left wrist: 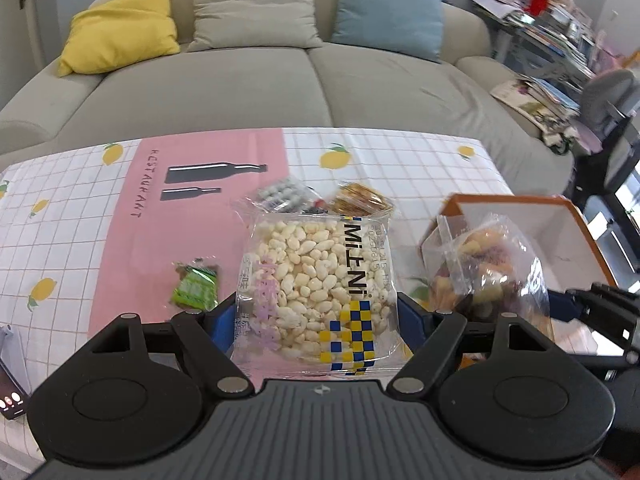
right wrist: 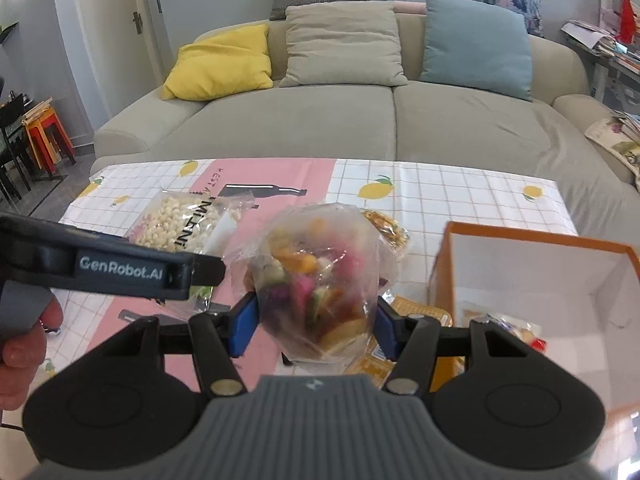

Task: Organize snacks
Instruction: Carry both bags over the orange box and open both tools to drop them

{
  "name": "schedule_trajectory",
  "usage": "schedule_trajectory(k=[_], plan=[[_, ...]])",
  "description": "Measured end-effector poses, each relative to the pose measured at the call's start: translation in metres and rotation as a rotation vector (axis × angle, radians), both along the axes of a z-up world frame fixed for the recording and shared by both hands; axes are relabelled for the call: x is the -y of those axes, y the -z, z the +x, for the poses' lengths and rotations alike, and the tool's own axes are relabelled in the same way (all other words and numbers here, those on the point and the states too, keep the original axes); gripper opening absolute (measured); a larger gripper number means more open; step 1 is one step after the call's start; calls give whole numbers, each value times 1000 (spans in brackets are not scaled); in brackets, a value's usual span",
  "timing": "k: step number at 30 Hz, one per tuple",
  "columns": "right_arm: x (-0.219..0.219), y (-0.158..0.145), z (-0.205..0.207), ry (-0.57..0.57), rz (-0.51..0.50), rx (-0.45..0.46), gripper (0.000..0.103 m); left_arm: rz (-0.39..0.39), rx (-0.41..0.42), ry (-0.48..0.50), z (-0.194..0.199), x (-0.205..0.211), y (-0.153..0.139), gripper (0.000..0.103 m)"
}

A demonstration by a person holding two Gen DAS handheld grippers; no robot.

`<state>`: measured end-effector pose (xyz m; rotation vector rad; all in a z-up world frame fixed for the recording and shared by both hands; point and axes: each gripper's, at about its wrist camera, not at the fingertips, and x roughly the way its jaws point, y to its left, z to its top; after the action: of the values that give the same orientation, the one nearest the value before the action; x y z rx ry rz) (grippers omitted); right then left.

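Note:
My left gripper (left wrist: 316, 320) is shut on a clear pack of white puffed snacks (left wrist: 316, 284) with a blue and yellow check label, held above the table. The same puffed pack (right wrist: 180, 220) shows at the left of the right wrist view. My right gripper (right wrist: 316, 320) is shut on a clear bag of mixed coloured snacks (right wrist: 316, 280), lifted off the table; that coloured bag (left wrist: 488, 268) hangs beside the box in the left view. An orange box with white inside (right wrist: 540, 272) stands at the right, with a few snacks in its bottom.
On the lemon-print tablecloth (left wrist: 80, 240) lie a green packet (left wrist: 196, 286), a grey-beaded packet (left wrist: 280, 196) and a golden packet (left wrist: 360, 198). A phone (left wrist: 12, 396) sits at the table's left edge. A beige sofa (right wrist: 360, 120) with cushions stands behind the table.

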<state>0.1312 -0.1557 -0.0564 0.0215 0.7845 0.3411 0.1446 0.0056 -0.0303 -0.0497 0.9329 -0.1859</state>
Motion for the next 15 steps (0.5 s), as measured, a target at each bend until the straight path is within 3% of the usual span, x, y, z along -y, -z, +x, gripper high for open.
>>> schedule_trajectory(k=[15], plan=[[93,-38,-56,118,-22,-7,58,-75,12,175,-33,61,-30,90]])
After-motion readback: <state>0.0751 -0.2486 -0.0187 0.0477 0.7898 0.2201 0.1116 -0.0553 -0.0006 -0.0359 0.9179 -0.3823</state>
